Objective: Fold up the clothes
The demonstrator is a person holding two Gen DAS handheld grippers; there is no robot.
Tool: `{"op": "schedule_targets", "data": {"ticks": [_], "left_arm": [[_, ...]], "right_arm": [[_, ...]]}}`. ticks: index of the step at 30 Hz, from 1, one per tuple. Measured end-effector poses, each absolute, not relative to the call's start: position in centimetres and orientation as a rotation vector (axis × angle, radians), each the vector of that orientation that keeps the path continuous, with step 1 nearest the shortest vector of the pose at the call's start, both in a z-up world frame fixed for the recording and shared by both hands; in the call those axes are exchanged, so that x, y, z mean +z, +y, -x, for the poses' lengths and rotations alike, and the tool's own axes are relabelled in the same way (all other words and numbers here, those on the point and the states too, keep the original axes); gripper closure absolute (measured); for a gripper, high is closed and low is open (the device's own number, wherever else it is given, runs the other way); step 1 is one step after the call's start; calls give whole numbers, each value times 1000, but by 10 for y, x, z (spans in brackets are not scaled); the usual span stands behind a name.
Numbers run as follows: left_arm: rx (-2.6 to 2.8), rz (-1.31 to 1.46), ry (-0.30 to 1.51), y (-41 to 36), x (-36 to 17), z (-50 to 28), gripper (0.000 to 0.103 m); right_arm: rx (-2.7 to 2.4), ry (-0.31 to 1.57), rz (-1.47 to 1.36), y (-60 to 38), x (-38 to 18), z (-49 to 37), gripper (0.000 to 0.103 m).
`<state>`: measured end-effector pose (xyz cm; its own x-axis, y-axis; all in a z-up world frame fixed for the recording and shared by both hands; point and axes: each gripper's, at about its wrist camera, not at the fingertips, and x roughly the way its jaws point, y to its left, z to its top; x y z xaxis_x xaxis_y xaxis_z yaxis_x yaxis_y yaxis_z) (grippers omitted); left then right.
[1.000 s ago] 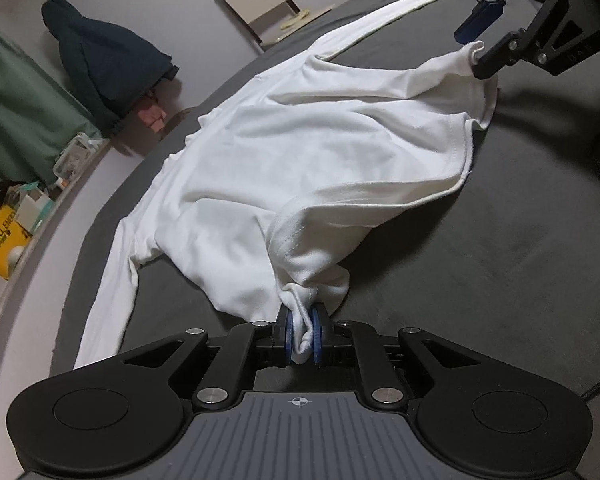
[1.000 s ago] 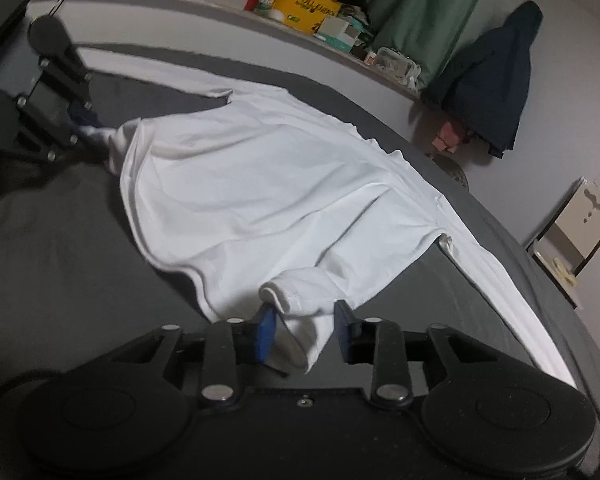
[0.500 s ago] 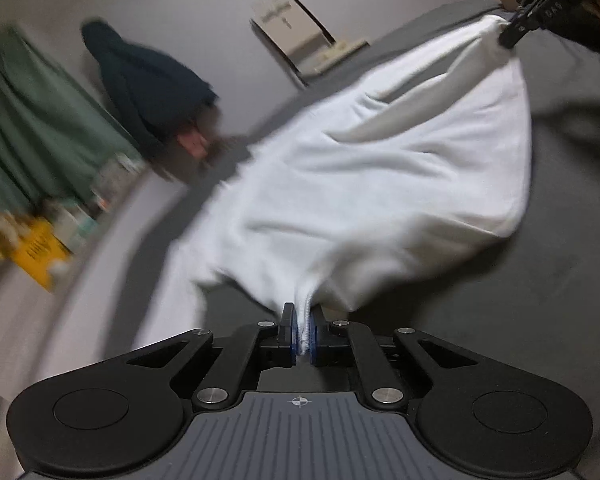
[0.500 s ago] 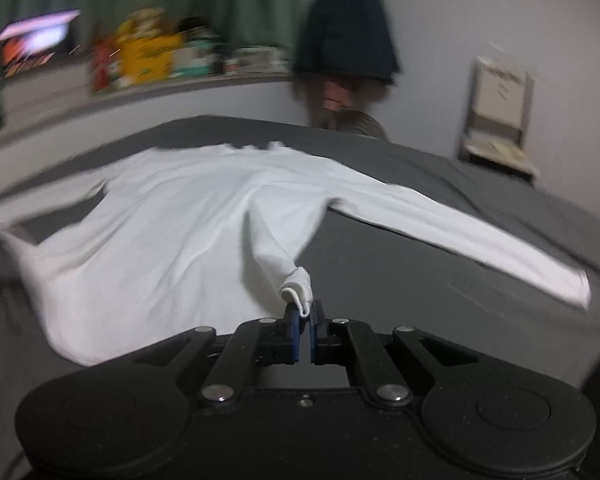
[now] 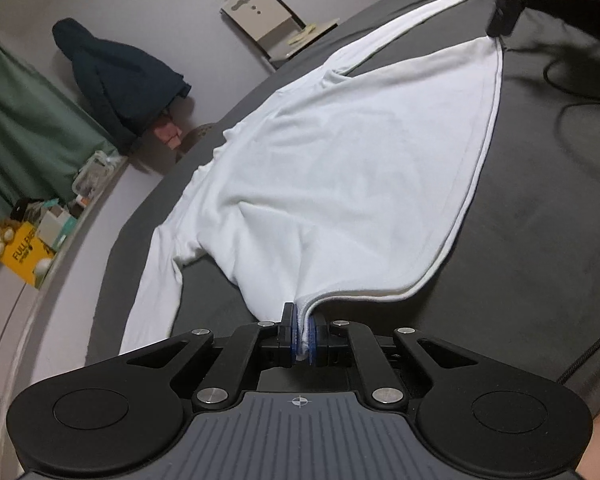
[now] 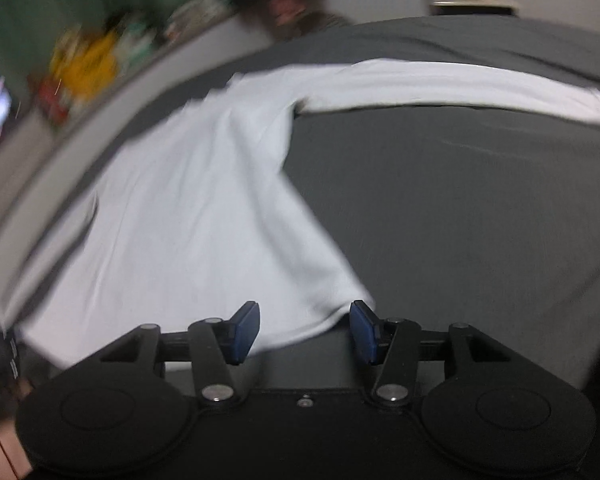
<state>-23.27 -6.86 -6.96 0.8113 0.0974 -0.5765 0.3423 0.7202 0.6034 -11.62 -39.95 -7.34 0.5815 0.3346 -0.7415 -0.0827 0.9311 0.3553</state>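
A white long-sleeved shirt lies spread on the dark grey bed, hem toward me and both sleeves stretched out. My left gripper is shut on one hem corner, and the hem runs taut from it. In the left wrist view the right gripper sits at the opposite hem corner, top right. In the blurred right wrist view the right gripper is opening. That corner of the shirt lies loose between its blue pads, which do not press on it.
A dark blue jacket hangs on the far wall beside a green curtain. A ledge along the bed holds a yellow box and small items. Cardboard leans on the wall. A black cable crosses the bed at right.
The right gripper shut on its hem corner, pulled it away from the left one, then opened. The crumpled shirt now lies stretched flat. The left gripper kept its hold.
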Motion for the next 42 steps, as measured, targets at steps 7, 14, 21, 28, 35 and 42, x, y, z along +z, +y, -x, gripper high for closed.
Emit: {"op": "schedule_targets", "data": {"ticks": [7, 14, 21, 28, 35, 42], "left_arm": [[-106, -746, 639, -52, -71, 231, 96], [-107, -775, 633, -56, -74, 239, 96], [-38, -775, 544, -48, -40, 246, 96], [-57, -666, 636, -19, -31, 248, 96], [-101, -622, 776, -5, -72, 241, 96], [-101, -511, 859, 9, -82, 233, 95]], "right_arm": [[175, 980, -609, -439, -103, 91, 65], [235, 998, -846, -444, -124, 88, 96], [322, 843, -763, -447, -77, 100, 98], [361, 974, -515, -421, -74, 95, 98], [351, 1105, -345, -385, -107, 88, 97], [338, 1097, -281, -375, -93, 91, 81]]}}
